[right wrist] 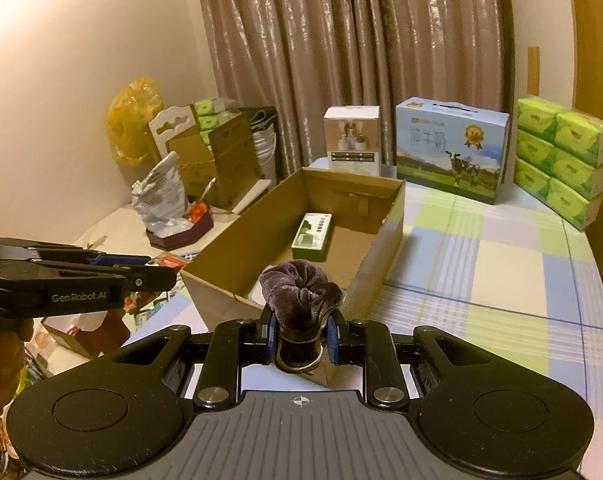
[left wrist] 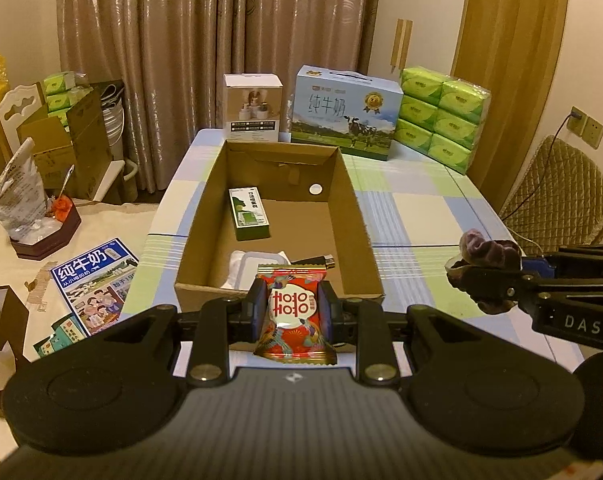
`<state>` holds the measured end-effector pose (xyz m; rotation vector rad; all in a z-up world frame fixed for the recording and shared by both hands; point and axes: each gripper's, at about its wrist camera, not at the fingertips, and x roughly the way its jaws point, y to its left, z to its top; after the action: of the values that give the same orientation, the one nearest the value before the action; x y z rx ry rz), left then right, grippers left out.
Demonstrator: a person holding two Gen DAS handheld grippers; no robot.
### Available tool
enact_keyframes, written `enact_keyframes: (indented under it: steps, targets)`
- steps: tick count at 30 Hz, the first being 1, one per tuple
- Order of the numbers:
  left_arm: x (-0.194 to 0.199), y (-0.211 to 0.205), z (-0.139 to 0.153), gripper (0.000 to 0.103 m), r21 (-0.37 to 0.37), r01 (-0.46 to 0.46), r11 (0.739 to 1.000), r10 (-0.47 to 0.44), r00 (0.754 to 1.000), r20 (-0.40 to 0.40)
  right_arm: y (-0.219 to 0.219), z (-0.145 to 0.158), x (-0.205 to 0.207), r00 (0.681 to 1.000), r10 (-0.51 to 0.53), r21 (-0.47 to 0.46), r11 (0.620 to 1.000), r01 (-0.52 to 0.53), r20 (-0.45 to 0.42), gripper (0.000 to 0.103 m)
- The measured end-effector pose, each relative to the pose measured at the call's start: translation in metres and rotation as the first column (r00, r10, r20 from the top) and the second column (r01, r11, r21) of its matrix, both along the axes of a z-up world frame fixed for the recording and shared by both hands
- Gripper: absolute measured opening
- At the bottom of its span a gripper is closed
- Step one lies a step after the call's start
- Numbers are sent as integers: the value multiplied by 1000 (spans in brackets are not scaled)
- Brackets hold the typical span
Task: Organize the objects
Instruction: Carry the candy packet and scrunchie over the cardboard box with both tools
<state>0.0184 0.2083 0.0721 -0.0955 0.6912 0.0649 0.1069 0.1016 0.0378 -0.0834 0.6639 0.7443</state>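
My left gripper [left wrist: 294, 307] is shut on a red snack packet [left wrist: 293, 316], held upright just before the near wall of an open cardboard box [left wrist: 353, 216]. Inside the box lie a green carton [left wrist: 248, 213], a white lidded container [left wrist: 257, 269] and a dark stick-like item [left wrist: 315, 261]. My right gripper [right wrist: 300, 330] is shut on a purple velvet scrunchie [right wrist: 299, 290], near the box's [right wrist: 385, 236] front corner. From the left wrist view the right gripper [left wrist: 467, 276] shows at the right with the scrunchie [left wrist: 487, 252]. The left gripper [right wrist: 161, 274] shows side-on at the left of the right wrist view.
The table wears a checked cloth [left wrist: 421, 216]. At its far edge stand a white product box [left wrist: 253, 108], a blue milk carton case [left wrist: 345, 114] and green tissue packs [left wrist: 441, 118]. A cluttered side surface [left wrist: 5, 240] with a leaflet [left wrist: 91, 280] lies left; a padded chair [left wrist: 561, 188] right.
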Motion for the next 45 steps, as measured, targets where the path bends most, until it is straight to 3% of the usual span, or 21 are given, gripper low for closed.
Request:
enact_keyframes:
  steps: [45]
  targets:
    - [64, 31, -24, 22, 44, 19, 999, -16, 997, -73, 49, -17, 58, 999, 34, -19, 999, -34, -40, 20]
